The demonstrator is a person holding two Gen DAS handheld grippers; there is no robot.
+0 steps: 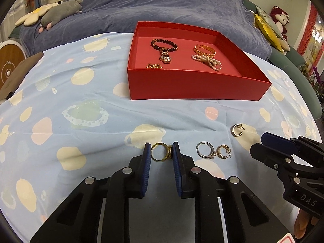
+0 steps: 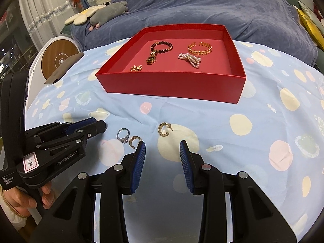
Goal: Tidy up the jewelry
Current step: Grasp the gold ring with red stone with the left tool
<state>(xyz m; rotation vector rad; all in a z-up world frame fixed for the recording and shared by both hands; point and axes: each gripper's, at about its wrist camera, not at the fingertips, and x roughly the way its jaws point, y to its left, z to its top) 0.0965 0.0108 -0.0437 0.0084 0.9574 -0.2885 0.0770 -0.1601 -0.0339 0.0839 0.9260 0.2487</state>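
Left wrist view puts our left fingers [image 1: 161, 148] on either side of the gold ring [image 1: 161, 152], which lies flat on the spotted cloth [image 1: 85, 109] covering the tabletop. The right pad touches the ring's ornate head; the left pad looks just shy of the band, so we judge the grip as closing in but not yet firm, and we cannot call the ring lifted. We expect it to be light, stiff and slick: a thin metal hoop that can squirt out sideways or tip if pinched off-centre. Taking it across its width, band against one pad and head against the other, seems best, with the tips low to the cloth.

Just right of it lie a silver ring [image 1: 205, 150] touching a small hoop earring [image 1: 222, 151], both equally small and fiddly. Farther right sits a second earring [image 1: 237, 130], its post likely to bend.

Our right fingers [image 2: 162, 149] stand apart and empty, hovering near that second earring [image 2: 163, 129], which lies just beyond their tips.

Beyond, the red box [image 1: 194, 89] already holds a bead bracelet [image 1: 164, 45], a gold bangle [image 1: 204, 50], a pearl bow [image 1: 207, 60] and a chain [image 1: 154, 66].
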